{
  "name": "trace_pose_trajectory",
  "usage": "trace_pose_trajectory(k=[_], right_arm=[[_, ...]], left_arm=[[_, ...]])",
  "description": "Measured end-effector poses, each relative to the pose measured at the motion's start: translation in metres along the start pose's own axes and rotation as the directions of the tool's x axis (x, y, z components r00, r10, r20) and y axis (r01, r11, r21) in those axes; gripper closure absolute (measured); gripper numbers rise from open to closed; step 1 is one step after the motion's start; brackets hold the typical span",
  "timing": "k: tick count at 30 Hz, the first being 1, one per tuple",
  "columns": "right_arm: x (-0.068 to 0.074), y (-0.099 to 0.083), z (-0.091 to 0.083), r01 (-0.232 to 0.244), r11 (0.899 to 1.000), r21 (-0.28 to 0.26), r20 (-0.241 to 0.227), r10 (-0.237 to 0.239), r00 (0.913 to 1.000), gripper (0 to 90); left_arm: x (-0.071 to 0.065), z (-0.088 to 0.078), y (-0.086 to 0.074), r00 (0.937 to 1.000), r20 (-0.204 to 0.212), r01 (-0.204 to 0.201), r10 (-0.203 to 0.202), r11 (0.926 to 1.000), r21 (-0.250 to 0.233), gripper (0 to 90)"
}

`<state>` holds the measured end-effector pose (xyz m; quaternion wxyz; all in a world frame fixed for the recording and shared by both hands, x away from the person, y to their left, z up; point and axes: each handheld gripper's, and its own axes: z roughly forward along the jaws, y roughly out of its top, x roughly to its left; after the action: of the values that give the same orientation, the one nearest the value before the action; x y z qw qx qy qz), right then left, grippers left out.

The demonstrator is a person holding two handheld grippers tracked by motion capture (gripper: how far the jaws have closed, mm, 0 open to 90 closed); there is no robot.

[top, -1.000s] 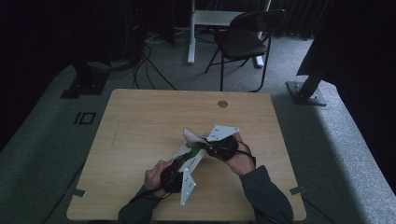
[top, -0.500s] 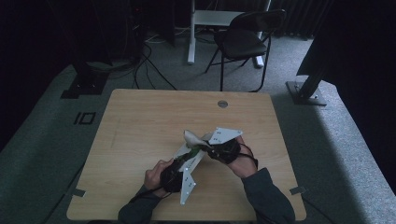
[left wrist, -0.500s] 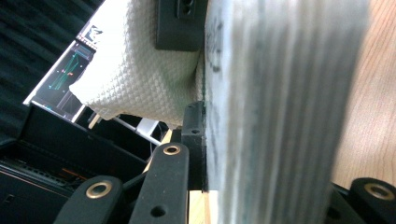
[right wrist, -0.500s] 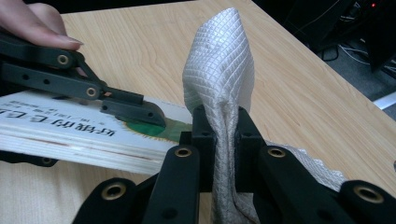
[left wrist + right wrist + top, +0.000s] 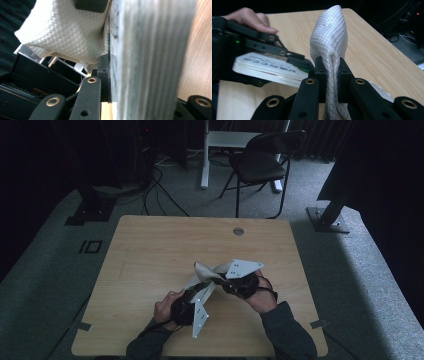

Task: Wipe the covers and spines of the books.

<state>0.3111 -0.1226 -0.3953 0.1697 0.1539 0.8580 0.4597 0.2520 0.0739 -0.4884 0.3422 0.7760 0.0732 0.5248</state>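
Two grippers over wooden table [image 5: 150, 250]: right gripper [image 5: 329, 67] jaws clamped on white cloth [image 5: 329, 37], left gripper [image 5: 294, 62] jaws on card stack [image 5: 267, 68]; dark room.

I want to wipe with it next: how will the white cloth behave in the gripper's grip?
Likely floppy: the cloth bunches into a soft peak above the right gripper and pinches thin between its jaws. Probably light, since that peak stands unsupported. Its woven, waffled surface should resist slipping, though loose ends may drag on the table.
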Motion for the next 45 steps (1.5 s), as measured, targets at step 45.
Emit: trace_pose_trajectory(k=[45], right_arm=[[0.025, 0.007, -0.011, 0.062, 0.996, -0.070, -0.220, -0.076, 0.9726, 83.1]], left_arm=[[0.002, 0.001, -0.002, 0.9999, -0.015, 0.006, -0.006, 1.0000, 0.006, 77.4]])
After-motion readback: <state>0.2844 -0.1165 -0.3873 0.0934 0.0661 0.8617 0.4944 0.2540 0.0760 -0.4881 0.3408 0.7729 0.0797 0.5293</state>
